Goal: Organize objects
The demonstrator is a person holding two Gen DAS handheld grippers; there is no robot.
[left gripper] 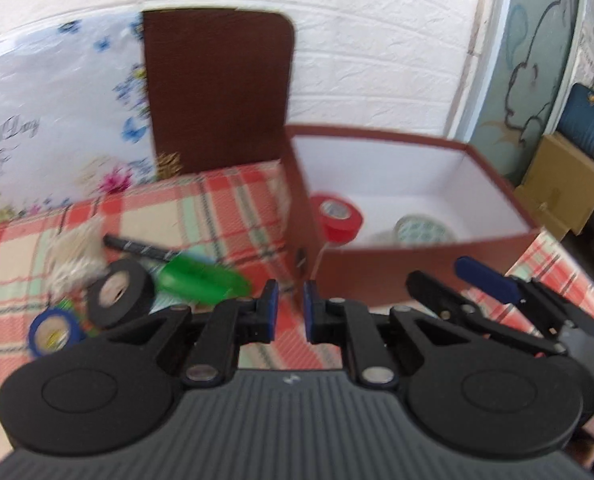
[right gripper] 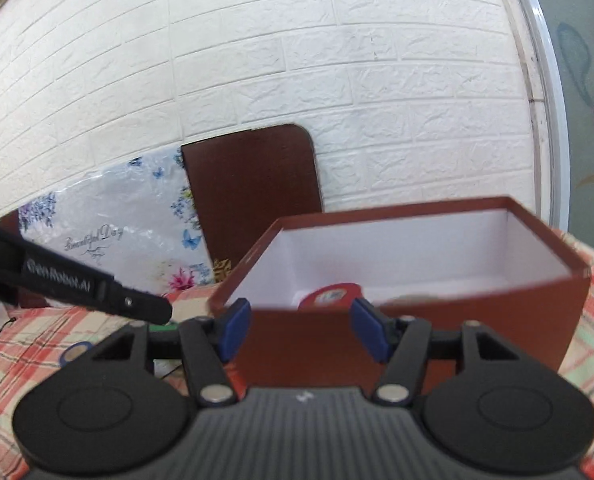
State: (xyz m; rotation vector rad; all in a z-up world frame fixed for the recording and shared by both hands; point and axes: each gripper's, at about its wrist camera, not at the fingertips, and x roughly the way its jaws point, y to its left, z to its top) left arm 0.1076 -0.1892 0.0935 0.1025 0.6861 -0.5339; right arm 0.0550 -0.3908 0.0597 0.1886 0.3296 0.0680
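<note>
Only left view shows black tape [left gripper: 120,298].

Open brown box [left gripper: 417,258] holding red tape [left gripper: 339,216], black tape [left gripper: 120,298] outside

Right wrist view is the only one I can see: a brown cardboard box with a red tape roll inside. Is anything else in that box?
Observer: Yes. The left wrist view shows a pale roll of clear tape lying beside the red tape roll on the white floor of the brown cardboard box.
Operator: What is still out on the checked tablecloth?
Observer: Left of the box lie a black tape roll, a blue tape roll, a green plastic tool and a bundle of pale string.
Operator: Is the left gripper carrying something?
Observer: No. The left gripper is empty, its blue pads a narrow gap apart, facing the box's near corner.
</note>
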